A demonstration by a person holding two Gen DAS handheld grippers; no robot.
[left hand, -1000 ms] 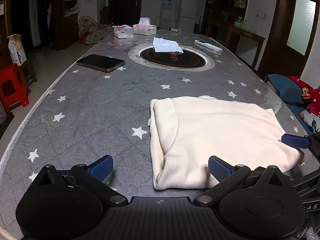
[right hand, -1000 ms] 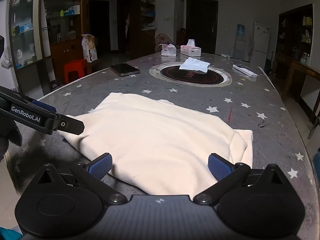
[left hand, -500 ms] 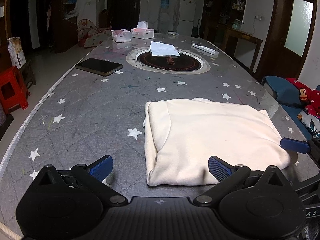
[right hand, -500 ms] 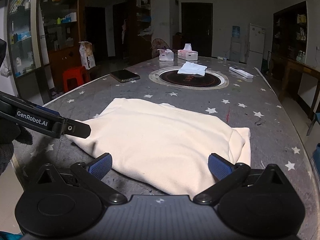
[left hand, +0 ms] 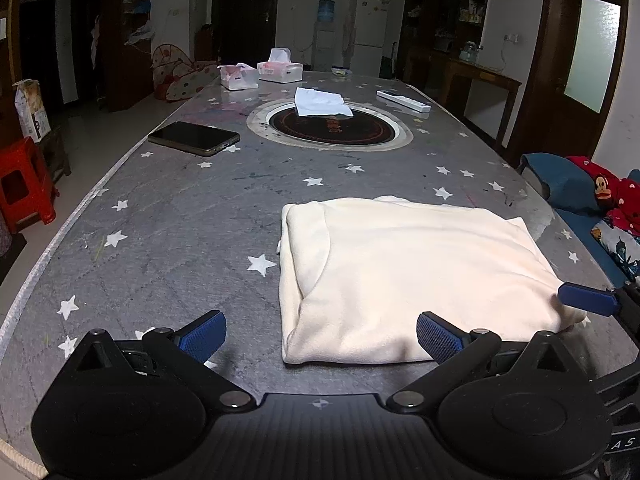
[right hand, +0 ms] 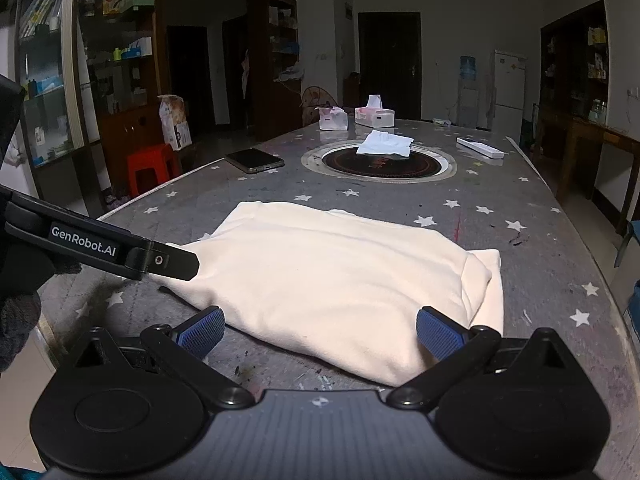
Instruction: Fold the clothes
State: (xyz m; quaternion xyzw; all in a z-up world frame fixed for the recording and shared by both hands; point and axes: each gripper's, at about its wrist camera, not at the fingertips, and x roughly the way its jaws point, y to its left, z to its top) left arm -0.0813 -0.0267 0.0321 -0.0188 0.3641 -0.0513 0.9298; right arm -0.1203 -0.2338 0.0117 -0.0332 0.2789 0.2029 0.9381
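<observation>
Cream garment lies as a flat folded rectangle near the counter's near edge, toward its right side. Both grippers, left and right, hover before it, jaws apart, gripping nothing. Folding looks complete or nearly so.

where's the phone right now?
The phone lies flat near the table's left edge in both wrist views, just left of the round inset hotplate, well beyond the folded cream garment and apart from it.
</observation>
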